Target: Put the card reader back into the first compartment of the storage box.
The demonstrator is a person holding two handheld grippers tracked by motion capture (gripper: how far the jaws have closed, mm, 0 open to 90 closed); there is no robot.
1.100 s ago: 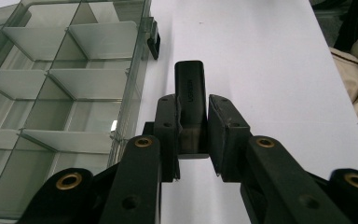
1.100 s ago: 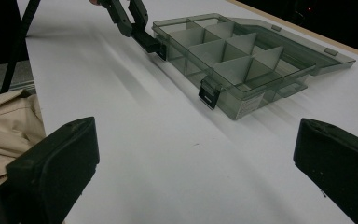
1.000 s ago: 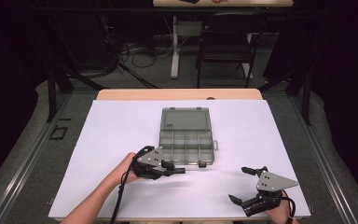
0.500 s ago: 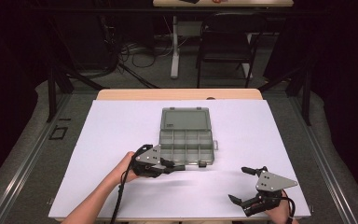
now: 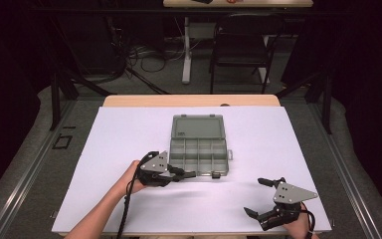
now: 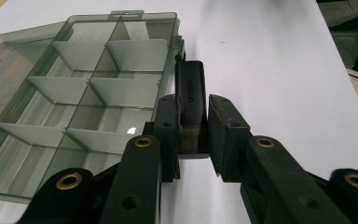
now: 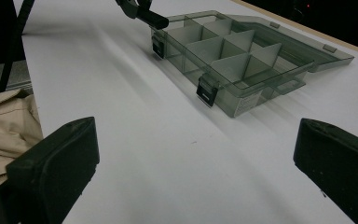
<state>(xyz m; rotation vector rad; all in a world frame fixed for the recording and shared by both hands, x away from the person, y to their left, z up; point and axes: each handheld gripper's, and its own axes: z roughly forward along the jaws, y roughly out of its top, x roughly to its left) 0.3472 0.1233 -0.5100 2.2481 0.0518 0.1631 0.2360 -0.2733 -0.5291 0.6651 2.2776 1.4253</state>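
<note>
Gripping a small black block (image 6: 191, 109), our left gripper (image 5: 186, 174) is sitting just off the near left corner of the organiser box (image 5: 199, 149), and its jaws are clenching the block from both sides. In the left gripper view the block is standing between the two pads, its far end reaching to the box's front wall, beside a dark latch (image 6: 181, 49); we cannot quite tell whether it is touching the wall. The printing on the block is too faint for us to read.

We are seeing the box lying open near the middle of the white worktop (image 5: 129, 134), a little toward the far edge, with its clear lid (image 5: 197, 126) folded flat toward the far side. Pale dividers are splitting its tray into compartments, and those showing are looking bare. Two dark latches are hanging on the near wall; the right gripper view is showing one of them at the near corner (image 7: 207, 93).

Our right gripper (image 5: 261, 196) is resting near the near right corner of the worktop, well apart from the box, with its jaws spread wide and nothing between them. Its own view is looking across bare white surface toward the box, with the left gripper's tip (image 7: 151, 18) at the box's far corner. A tan sleeve (image 7: 4, 121) is showing at that view's left edge.
</note>
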